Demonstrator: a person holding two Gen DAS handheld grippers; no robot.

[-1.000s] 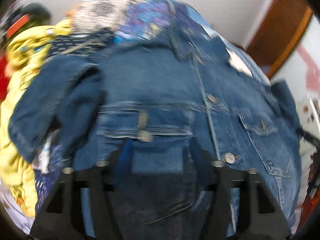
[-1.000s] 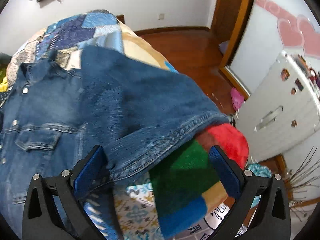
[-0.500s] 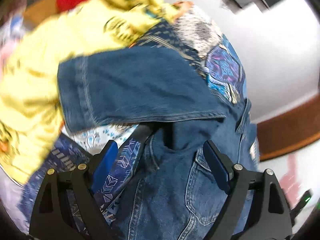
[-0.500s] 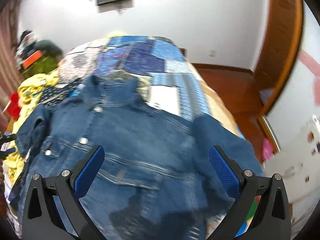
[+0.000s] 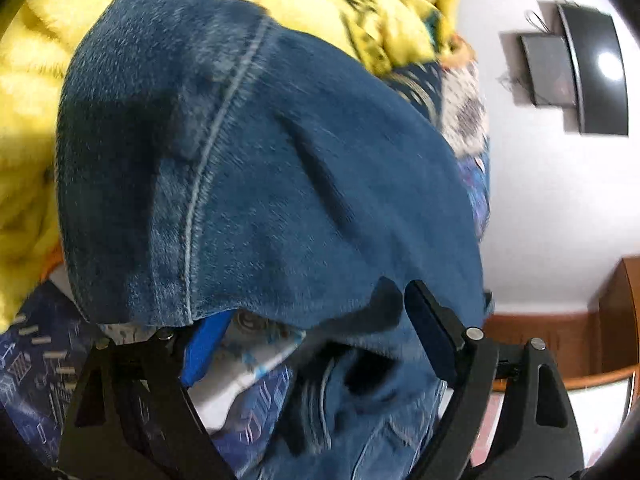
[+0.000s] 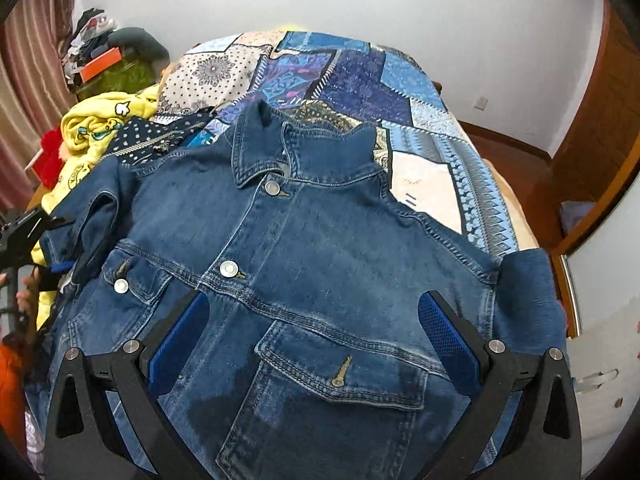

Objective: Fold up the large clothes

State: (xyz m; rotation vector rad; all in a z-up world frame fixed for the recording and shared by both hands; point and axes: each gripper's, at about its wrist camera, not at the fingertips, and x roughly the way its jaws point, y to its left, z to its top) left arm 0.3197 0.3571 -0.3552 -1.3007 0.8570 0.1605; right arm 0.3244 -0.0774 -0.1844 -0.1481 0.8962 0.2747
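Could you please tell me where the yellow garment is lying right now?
In the right wrist view the yellow garment lies bunched at the far left, beside the denim jacket's sleeve on the quilt.

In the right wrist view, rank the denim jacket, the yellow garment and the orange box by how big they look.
1. denim jacket, fills most of the view, though nearest the camera.
2. yellow garment, partly hidden.
3. orange box, smallest but also farthest, so its true size is unsure.
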